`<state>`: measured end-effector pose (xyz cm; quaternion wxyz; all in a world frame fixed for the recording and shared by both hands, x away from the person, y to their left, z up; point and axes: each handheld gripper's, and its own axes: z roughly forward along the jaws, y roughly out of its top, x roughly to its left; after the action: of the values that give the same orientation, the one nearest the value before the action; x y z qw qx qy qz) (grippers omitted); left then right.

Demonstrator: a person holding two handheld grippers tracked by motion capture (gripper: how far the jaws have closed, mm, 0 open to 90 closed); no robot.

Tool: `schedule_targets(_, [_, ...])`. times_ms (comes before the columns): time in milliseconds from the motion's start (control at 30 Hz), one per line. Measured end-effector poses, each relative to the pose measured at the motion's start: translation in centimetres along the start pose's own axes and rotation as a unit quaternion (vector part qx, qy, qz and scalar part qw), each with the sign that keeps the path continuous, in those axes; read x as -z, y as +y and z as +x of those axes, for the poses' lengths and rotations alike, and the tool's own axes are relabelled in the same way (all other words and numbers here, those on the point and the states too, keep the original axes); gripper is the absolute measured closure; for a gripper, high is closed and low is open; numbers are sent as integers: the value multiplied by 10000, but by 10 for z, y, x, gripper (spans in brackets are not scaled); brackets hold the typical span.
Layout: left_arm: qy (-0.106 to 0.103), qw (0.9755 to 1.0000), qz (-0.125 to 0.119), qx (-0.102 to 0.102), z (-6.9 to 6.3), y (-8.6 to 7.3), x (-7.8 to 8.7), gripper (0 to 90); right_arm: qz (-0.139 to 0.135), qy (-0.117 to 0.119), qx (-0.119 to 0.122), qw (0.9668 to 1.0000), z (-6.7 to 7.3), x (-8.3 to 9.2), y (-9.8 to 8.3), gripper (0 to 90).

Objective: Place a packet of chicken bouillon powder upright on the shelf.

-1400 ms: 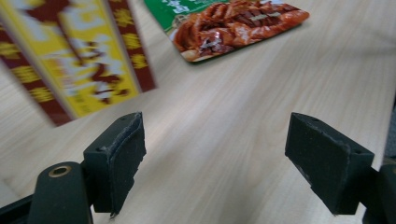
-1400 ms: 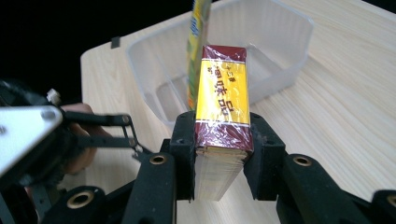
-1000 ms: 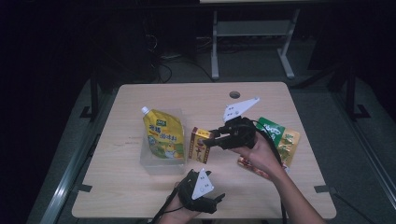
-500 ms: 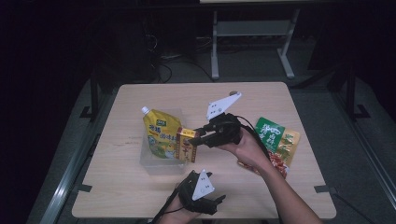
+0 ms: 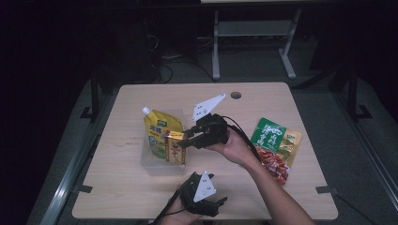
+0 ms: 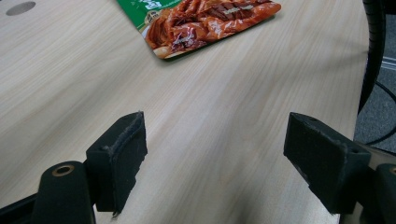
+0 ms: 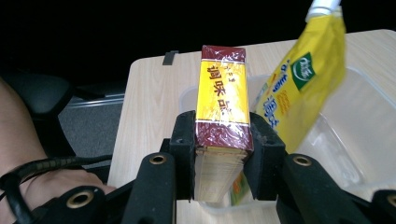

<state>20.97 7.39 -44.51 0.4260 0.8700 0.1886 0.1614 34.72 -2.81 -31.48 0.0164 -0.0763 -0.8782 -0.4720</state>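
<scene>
Right gripper view, right tongs (image 7: 223, 156) clamping yellow box (image 7: 222, 109) with red Chinese lettering, left tongs (image 6: 224, 163) released.

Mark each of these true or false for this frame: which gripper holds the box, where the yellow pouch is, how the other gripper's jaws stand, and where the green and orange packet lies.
1. The right gripper clamps the yellow and maroon box between its jaws. True.
2. The yellow spouted pouch lies flat on the bare table. False: it sits in the clear plastic container, leaning against its side.
3. The left gripper holds its jaws apart with nothing between them. True.
4. The green and orange snack packet is inside the container. False: it lies flat on the table, to the right of the right hand.
5. The box hangs over the container, next to the pouch. True.
</scene>
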Motion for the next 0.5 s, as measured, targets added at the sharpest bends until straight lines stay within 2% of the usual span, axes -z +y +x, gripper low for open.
schedule_targets(100, [11,10000,40,-9,1,0,0,207,29,30,75,10000,-1,-7,3,668])
schedule_targets(233, [13,10000,44,-41,1,0,1,206,70,78,41,9999,-2,-17,4,667])
schedule_targets(433, [-25,10000,7,50,-1,0,0,206,146,122,37,9998,-5,-28,5,667])
schedule_targets(500, [-35,10000,18,21,-1,0,0,206,173,126,18,9998,-5,-31,5,667])
